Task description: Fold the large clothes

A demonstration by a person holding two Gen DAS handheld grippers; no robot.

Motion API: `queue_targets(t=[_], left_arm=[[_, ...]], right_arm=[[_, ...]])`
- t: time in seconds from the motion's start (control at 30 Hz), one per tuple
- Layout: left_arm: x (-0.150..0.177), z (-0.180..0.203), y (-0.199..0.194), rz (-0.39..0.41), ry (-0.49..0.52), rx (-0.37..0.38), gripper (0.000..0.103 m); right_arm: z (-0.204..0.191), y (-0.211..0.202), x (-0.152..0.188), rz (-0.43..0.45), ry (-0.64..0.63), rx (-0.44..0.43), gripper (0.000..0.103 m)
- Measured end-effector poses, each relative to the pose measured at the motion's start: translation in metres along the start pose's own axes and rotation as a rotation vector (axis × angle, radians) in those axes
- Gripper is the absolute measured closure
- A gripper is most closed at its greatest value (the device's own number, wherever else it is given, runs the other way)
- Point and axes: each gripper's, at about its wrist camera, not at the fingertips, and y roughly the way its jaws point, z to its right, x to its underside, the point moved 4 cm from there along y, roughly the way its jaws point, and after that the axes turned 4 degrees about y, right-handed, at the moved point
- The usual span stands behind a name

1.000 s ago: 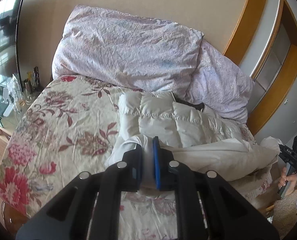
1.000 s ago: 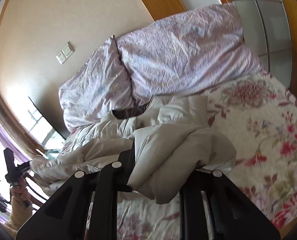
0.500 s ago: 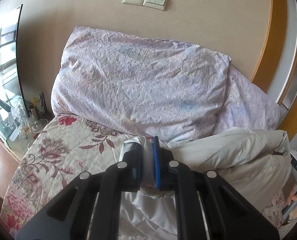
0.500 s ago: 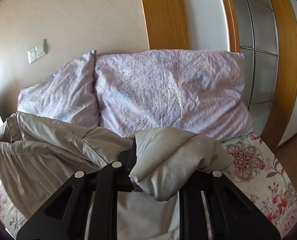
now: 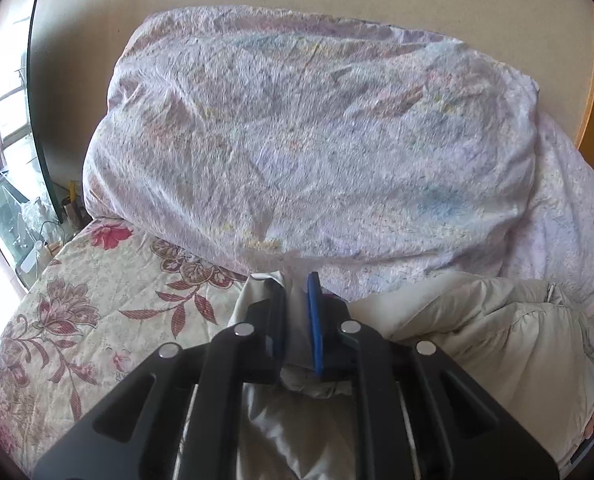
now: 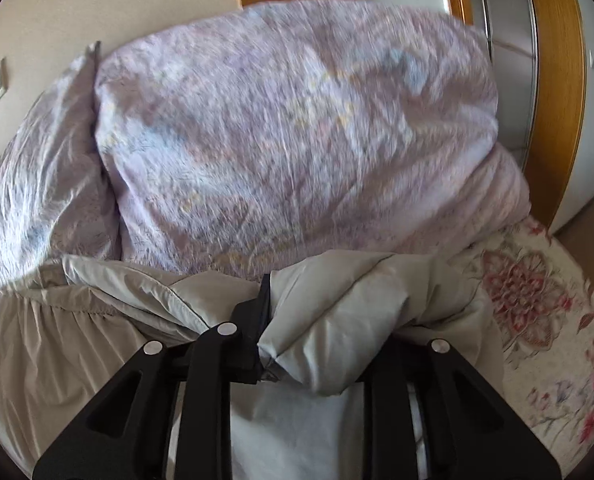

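Note:
A large beige padded jacket [image 5: 477,328] is held up between both grippers, its fabric spanning across the bed in front of the pillows; it also shows in the right wrist view [image 6: 97,320]. My left gripper [image 5: 297,304] is shut on a corner of the jacket, pinched between the black and blue pads. My right gripper [image 6: 317,312] is shut on a bunched fold of the jacket, which drapes over and hides its right finger.
Two large lilac pillows [image 5: 297,132] [image 6: 289,132] lean against the wall close ahead. The bed has a floral cover [image 5: 81,304] [image 6: 537,312]. A side table with bottles [image 5: 37,236] stands left of the bed. A wooden door frame [image 6: 557,80] is to the right.
Both grippers have carried the jacket's edge forward toward the pillows, which now fill the views. The quilted lining seen a second ago is covered by the lifted fabric.

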Motion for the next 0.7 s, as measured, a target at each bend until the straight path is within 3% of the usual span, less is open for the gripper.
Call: queue_targets(t=[0.07,0.1,0.17,0.2,0.23,0.4,0.43,0.53,0.6,0.67,0.7], left_arm=[[0.001,-0.003,0.002,-0.011,-0.031,0.025,0.082],[-0.001,-0.006,0.001,-0.01,-0.047,0.041,0.072],[-0.005,-0.01,-0.007,0.006,-0.069,0.042,0.047],[-0.008,-0.014,-0.016,0.033,-0.083,0.018,0.014],[-0.011,-0.017,-0.025,0.069,-0.091,0.004,0.007],[-0.01,-0.008,-0.067,0.152,0.016,-0.006,0.006],[-0.005,-0.001,-0.071,0.154,0.05,-0.007,0.006],[0.012,0.017,-0.074,0.141,0.136,-0.016,0.005],[0.022,0.027,-0.07,0.118,0.168,-0.012,0.005],[0.03,0.034,-0.065,0.097,0.188,-0.011,0.005],[0.034,0.036,-0.062,0.095,0.195,-0.01,0.005]], right_arm=[[0.008,-0.002,-0.004,-0.023,0.087,-0.055,0.072],[0.012,-0.005,-0.006,-0.022,0.125,-0.086,0.069],[0.02,-0.017,-0.014,-0.009,0.214,-0.161,0.063],[0.021,-0.021,-0.016,-0.004,0.233,-0.175,0.061],[0.02,-0.028,-0.018,0.006,0.241,-0.185,0.056],[0.005,-0.054,-0.017,0.11,0.201,-0.207,0.035],[0.003,-0.055,-0.015,0.118,0.193,-0.201,0.026],[0.004,-0.063,-0.014,0.182,0.199,-0.187,0.012],[0.015,-0.071,-0.019,0.231,0.28,-0.25,0.004],[0.019,-0.074,-0.027,0.215,0.298,-0.294,0.004],[0.013,-0.075,-0.029,0.197,0.235,-0.273,0.004]])
